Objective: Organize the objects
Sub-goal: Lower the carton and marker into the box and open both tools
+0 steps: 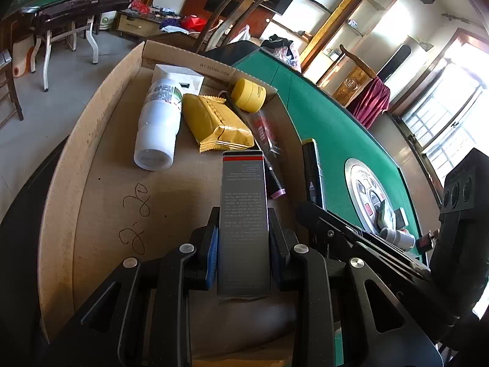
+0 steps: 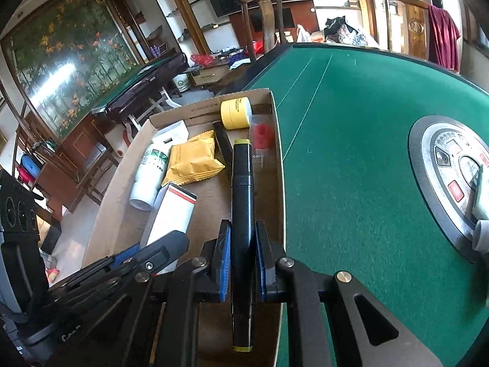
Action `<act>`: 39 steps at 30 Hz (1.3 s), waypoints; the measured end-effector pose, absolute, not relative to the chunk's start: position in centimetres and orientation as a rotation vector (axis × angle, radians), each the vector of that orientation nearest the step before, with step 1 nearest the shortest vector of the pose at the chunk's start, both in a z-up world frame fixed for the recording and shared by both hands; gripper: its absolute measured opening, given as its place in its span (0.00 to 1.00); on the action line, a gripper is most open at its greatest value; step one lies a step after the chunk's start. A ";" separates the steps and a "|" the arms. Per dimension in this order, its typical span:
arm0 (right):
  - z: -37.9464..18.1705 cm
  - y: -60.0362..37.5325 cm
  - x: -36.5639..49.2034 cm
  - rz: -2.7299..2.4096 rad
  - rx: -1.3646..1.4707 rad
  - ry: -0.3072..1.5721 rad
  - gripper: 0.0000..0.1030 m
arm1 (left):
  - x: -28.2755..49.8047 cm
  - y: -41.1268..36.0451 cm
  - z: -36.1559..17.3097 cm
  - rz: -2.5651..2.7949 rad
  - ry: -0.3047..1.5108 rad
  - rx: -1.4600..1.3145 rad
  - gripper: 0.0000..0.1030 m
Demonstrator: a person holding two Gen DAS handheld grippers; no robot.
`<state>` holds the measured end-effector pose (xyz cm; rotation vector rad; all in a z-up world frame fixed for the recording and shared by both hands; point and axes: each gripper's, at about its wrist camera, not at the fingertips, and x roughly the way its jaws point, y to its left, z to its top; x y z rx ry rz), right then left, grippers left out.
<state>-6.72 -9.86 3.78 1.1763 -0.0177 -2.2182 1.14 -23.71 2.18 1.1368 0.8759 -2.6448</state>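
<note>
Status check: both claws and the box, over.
Left claw shut on grey carton. Right claw shut on black yellow-capped marker. Both over brown cardboard box; white bottle, yellow packet inside.

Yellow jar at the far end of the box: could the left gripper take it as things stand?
Probably not. The left gripper is shut on a grey carton, so it has no free jaws for the yellow jar; the path over the cardboard box looks open.

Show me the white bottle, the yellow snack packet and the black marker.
white bottle (image 1: 157, 122), left wrist view, middle of its body.
yellow snack packet (image 1: 214, 119), left wrist view, centre of the wrapper.
black marker (image 2: 242, 189), right wrist view, barrel above the pads.
</note>
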 end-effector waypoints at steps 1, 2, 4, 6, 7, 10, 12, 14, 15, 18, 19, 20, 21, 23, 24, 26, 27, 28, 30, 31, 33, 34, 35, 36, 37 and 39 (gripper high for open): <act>3.6 -10.0 -6.8 -2.218 1.177 -0.006 0.13 | 1.1 -23.8 2.1 -2.642 0.880 1.139 0.26; 3.4 -10.0 -6.7 -2.217 1.174 -0.003 0.13 | 1.1 -23.8 2.0 -2.639 0.877 1.141 0.26; 3.3 -10.1 -6.9 -2.217 1.173 0.013 0.13 | 1.0 -23.8 1.9 -2.633 0.872 1.144 0.26; 3.3 -10.3 -6.9 -2.220 1.165 0.036 0.13 | 1.0 -23.9 1.8 -2.628 0.871 1.149 0.26; 3.2 -10.3 -6.9 -2.222 1.164 0.046 0.13 | 0.9 -23.9 1.8 -2.624 0.863 1.154 0.26; 3.1 -10.7 -7.0 -2.224 1.157 0.072 0.13 | 0.8 -23.9 1.8 -2.620 0.837 1.154 0.26; 3.1 -10.8 -6.9 -2.229 1.148 0.088 0.13 | 0.9 -23.9 1.8 -2.619 0.821 1.150 0.25; 3.1 -10.8 -6.9 -2.228 1.140 0.095 0.13 | 0.9 -23.8 1.8 -2.618 0.809 1.147 0.25; 3.1 -10.8 -6.9 -2.227 1.136 0.099 0.13 | 0.9 -23.8 1.8 -2.618 0.802 1.146 0.25; 3.0 -10.7 -6.9 -2.224 1.129 0.094 0.13 | 0.9 -23.8 1.9 -2.621 0.796 1.144 0.25; 3.0 -10.6 -6.9 -2.222 1.124 0.091 0.13 | 0.9 -23.7 1.9 -2.623 0.792 1.142 0.25; 3.0 -10.5 -6.9 -2.220 1.123 0.086 0.13 | 0.8 -23.7 1.9 -2.625 0.794 1.141 0.25; 3.0 -10.5 -6.9 -2.217 1.122 0.078 0.13 | 0.8 -23.7 1.9 -2.627 0.797 1.143 0.25; 3.1 -10.3 -7.0 -2.208 1.126 0.061 0.13 | 0.8 -23.7 1.9 -2.628 0.804 1.145 0.25; 3.1 -10.2 -7.0 -2.208 1.126 0.051 0.13 | 0.7 -23.7 1.9 -2.630 0.804 1.148 0.25; 3.4 -10.0 -6.9 -2.206 1.119 0.036 0.13 | 0.6 -23.6 2.0 -2.636 0.808 1.152 0.25; 3.5 -9.8 -6.9 -2.206 1.113 0.025 0.13 | 0.6 -23.5 2.0 -2.643 0.805 1.151 0.26; 3.8 -9.6 -6.8 -2.211 1.106 0.013 0.14 | 0.6 -23.4 2.1 -2.651 0.801 1.148 0.28; 4.2 -9.1 -6.7 -2.220 1.091 -0.010 0.14 | 0.6 -23.3 2.3 -2.663 0.806 1.143 0.32; 4.4 -8.9 -6.7 -2.223 1.087 -0.019 0.14 | 0.6 -23.3 2.3 -2.663 0.808 1.140 0.38; 4.8 -8.5 -6.7 -2.227 1.077 -0.039 0.14 | 0.7 -23.4 2.3 -2.659 0.809 1.133 0.45; 5.0 -8.3 -6.7 -2.228 1.073 -0.054 0.14 | 0.7 -23.4 2.3 -2.664 0.816 1.128 0.45; 5.1 -8.1 -6.7 -2.229 1.070 -0.063 0.14 | 0.7 -23.4 2.4 -2.668 0.820 1.121 0.45; 5.2 -8.0 -6.7 -2.230 1.066 -0.069 0.14 | 0.8 -23.4 2.5 -2.673 0.819 1.110 0.45; 5.4 -7.9 -6.7 -2.232 1.062 -0.074 0.14 | 0.9 -23.4 2.7 -2.680 0.819 1.099 0.45; 5.7 -7.5 -6.6 -2.237 1.053 -0.094 0.14 | 1.0 -23.4 2.9 -2.696 0.830 1.073 0.45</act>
